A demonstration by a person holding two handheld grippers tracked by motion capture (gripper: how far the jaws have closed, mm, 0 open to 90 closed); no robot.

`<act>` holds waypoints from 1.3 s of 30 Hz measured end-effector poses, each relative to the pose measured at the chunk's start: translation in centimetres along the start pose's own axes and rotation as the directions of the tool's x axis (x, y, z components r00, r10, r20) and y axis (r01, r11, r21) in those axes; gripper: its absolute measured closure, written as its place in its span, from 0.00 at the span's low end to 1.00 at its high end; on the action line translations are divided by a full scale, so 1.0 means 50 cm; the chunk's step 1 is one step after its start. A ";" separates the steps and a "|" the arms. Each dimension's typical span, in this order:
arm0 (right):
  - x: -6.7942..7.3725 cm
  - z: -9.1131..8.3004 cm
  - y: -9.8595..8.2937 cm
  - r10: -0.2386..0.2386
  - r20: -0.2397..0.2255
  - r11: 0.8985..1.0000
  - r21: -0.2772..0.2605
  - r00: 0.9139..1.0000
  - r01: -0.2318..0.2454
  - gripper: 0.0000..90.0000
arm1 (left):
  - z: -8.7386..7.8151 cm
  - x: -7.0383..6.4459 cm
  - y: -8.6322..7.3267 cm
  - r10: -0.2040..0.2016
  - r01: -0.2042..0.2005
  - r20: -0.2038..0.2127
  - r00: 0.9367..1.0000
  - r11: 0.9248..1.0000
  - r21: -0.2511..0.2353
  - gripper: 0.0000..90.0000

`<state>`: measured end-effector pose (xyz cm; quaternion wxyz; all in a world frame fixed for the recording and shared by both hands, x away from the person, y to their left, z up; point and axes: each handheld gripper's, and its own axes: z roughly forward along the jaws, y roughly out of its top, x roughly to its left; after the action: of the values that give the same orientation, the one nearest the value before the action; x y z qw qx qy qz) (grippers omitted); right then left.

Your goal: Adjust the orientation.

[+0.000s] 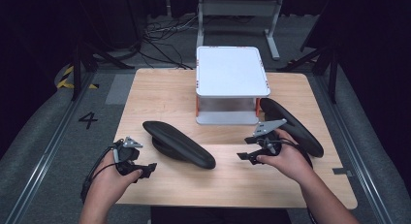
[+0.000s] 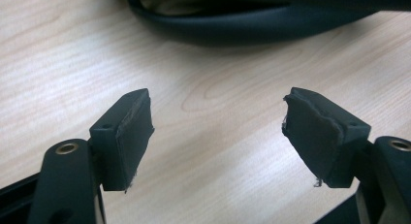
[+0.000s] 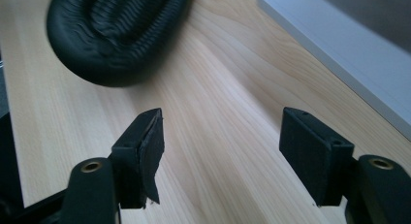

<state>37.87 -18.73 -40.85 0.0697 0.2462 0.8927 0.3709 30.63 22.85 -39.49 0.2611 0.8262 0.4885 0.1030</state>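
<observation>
Wood-grain table [image 1: 145, 95], pale and smooth, with rounded corners, carries two long black slippers and a white two-level stand. The stand [image 1: 231, 71] sits at the middle of the far edge: a flat white top with rounded corners, orange posts at its corners, and a white base plate below. The left slipper [image 1: 179, 144] lies slantwise near the middle of the table, a smooth, matte, rubbery oval with a raised rim. In the right gripper view its sole [image 3: 116, 30] shows fine ribbed ridges. The right slipper [image 1: 291, 124] lies along the right edge, running from beside the stand toward the near side, partly behind the person's right hand. The left gripper [image 1: 148, 169] hovers near the near-left corner, just short of the left slipper; its jaws stand wide apart with bare wood between them, holding and touching nothing. The pads [image 2: 128, 136] are black foam with frayed edges. The right gripper [image 1: 245, 156] sits right of the table's middle, between the two slippers, jaws likewise spread wide and empty over bare wood, with the stand's base edge to one side.
</observation>
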 end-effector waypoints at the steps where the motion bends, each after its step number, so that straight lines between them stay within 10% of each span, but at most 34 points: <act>1: 0.007 0.008 0.009 -0.026 -0.014 1.000 -0.009 1.000 0.026 0.39 | -0.001 0.000 -0.002 -0.006 0.006 -0.001 1.000 1.000 -0.002 0.29; 15: 0.115 0.079 0.073 -0.157 -0.128 0.987 -0.066 0.979 0.150 0.37 | 0.014 -0.005 0.004 0.000 0.000 0.013 1.000 1.000 0.011 0.28; 39: 0.161 0.178 0.090 -0.240 0.004 0.971 0.009 0.971 0.240 0.38 | 0.027 -0.003 0.006 0.002 -0.003 0.026 1.000 1.000 0.025 0.28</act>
<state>35.37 -6.49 -43.58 0.1151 0.1376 0.9174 0.3552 31.38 22.15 -40.45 0.2569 0.8312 0.4853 0.0867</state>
